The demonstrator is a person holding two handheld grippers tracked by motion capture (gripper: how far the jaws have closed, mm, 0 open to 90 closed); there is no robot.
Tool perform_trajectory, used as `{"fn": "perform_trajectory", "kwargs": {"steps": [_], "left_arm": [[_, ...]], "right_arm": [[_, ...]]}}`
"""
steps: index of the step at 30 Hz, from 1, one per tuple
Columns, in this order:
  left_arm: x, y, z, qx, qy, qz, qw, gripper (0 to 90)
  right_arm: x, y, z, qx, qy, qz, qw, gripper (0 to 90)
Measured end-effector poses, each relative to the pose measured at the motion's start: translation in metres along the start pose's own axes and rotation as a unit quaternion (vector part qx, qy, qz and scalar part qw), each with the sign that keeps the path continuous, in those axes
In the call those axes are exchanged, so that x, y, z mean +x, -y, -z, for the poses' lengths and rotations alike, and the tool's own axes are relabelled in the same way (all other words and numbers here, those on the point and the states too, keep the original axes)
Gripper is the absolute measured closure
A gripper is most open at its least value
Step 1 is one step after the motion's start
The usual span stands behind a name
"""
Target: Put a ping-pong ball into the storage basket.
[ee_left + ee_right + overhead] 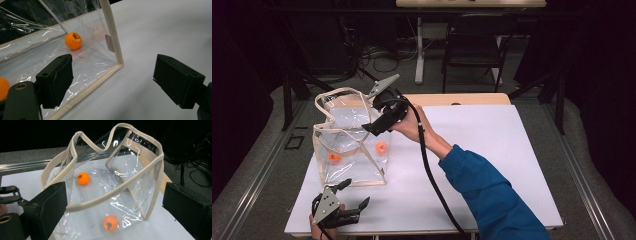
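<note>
Glossy clear plastic bag (349,145) with beige fabric trim holds two smooth orange balls (83,178); both grippers' jaws seemingly apart, empty.

A dark room: grey floor, a black chair (474,42) and cables (379,57) beyond the white-topped table (492,150).

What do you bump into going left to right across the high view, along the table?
Left gripper → first orange ball → second orange ball → right gripper → blue sleeve → bare white table.
</note>
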State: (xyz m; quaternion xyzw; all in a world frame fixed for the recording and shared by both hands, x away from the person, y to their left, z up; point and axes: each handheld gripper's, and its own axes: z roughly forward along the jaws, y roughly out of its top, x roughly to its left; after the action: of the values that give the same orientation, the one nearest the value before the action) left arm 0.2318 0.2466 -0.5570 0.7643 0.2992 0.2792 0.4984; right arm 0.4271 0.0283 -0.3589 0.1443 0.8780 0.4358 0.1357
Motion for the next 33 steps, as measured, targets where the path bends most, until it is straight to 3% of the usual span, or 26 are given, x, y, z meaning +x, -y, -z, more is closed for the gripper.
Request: {"fn": "perform_trajectory", "kwargs": {"steps": [11,33], "left_arm": [[0.000,0.000,0.000,-0.001,-0.001,0.000,1.0000,16.0],[-0.001,0.000,0.000,-0.001,0.000,0.000,1.0000,16.0]], "right_arm": [[-0.004,0.020,0.013,0.001,-0.001,-0.011,0.9999,0.0],[-0.008,0.063,0.030,0.021,0.008,-0.027,0.9994,0.0]]}}
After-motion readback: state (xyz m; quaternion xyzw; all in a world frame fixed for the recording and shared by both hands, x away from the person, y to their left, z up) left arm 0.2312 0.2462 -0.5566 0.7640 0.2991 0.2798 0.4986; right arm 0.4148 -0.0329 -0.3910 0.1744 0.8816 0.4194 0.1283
